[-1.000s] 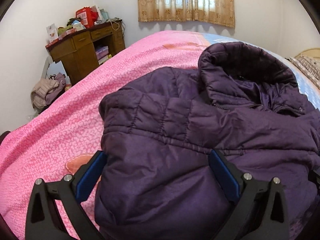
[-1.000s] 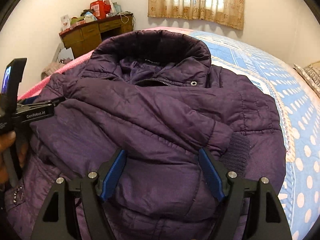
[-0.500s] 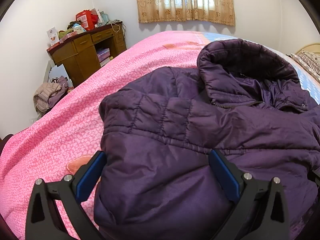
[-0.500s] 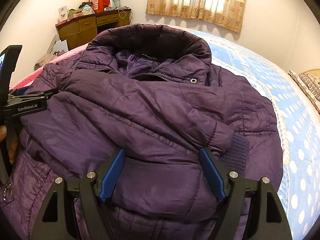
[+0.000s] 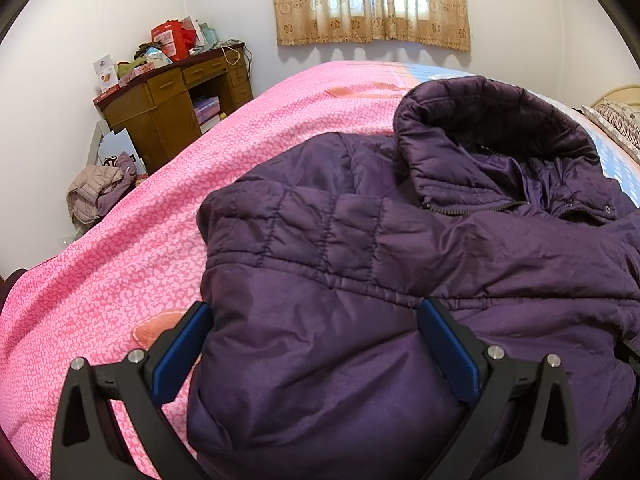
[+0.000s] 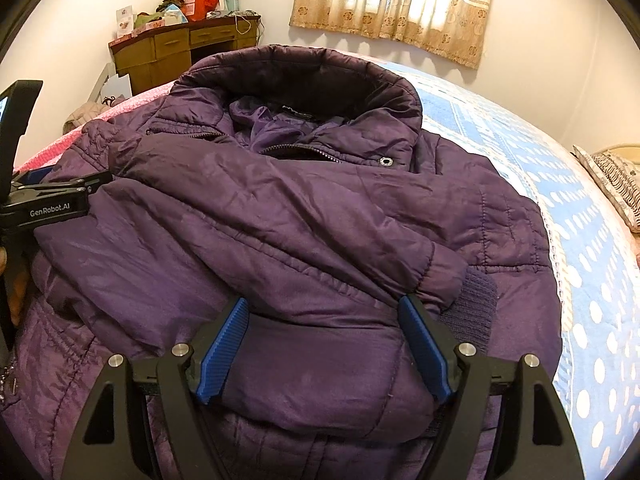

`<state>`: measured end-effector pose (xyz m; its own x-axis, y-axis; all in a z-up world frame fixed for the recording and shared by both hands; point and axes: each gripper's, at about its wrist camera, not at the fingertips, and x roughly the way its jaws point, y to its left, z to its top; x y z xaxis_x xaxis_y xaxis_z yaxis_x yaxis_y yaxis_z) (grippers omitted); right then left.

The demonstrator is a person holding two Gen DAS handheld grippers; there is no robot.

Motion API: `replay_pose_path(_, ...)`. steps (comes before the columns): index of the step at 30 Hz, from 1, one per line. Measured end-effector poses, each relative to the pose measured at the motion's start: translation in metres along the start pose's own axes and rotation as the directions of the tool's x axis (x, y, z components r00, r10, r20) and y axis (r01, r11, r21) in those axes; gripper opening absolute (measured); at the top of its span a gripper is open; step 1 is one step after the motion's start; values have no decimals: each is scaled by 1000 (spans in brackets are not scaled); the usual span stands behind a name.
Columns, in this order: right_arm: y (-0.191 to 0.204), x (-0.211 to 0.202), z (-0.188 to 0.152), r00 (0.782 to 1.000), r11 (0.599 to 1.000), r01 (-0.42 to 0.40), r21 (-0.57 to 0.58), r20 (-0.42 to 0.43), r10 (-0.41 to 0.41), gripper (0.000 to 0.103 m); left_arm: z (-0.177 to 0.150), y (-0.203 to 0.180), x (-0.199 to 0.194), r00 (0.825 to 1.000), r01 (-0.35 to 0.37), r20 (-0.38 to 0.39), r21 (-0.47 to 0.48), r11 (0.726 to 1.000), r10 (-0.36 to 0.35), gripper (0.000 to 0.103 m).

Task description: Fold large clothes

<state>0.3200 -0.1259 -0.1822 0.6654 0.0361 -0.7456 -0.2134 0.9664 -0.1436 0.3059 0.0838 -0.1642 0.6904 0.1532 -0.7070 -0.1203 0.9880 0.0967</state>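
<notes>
A dark purple padded jacket (image 5: 400, 260) lies face up on the bed, collar toward the window. One sleeve (image 6: 280, 216) is folded across its chest, with the knit cuff (image 6: 468, 304) on the right. My left gripper (image 5: 314, 344) stands open over the jacket's left edge; one pad (image 5: 180, 352) is over the pink cover, the other pad (image 5: 448, 352) is over the cloth. My right gripper (image 6: 324, 344) is open too, straddling the lower front just below the folded sleeve. The left gripper (image 6: 92, 182) also shows at the left edge of the right wrist view.
The bed has a pink cover (image 5: 120, 260) on the left and a blue dotted cover (image 6: 580, 240) on the right. A cluttered wooden desk (image 5: 160, 108) stands in the far corner, with a heap of clothes (image 5: 96, 196) on the floor. A pillow (image 6: 616, 176) lies far right.
The right wrist view has swung slightly, so the collar sits a little higher and the desk shows more. The jacket and both grippers' jaws look unchanged.
</notes>
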Motion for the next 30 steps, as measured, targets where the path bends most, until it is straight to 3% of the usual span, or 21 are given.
replay_pose_path(22, 3, 1, 1, 1000, 1000, 21, -18, -6, -22, 78, 0, 0, 0, 1000, 0, -2, 2, 1000, 0, 103)
replay_pose_path(26, -6, -13, 8, 999, 999, -48, -25, -23, 47, 79, 4, 6, -5, 1000, 17, -6, -9, 1000, -17, 103)
replay_pose_path(28, -21, -41, 15, 996, 997, -72, -5, 44, 72, 79, 11, 14, -18, 1000, 13, -13, -20, 1000, -13, 103)
replay_pose_path(30, -36, -63, 29, 993, 999, -36, -9, 116, 37, 80, 25, 21, -41, 998, 49, 48, -11, 999, -48, 103)
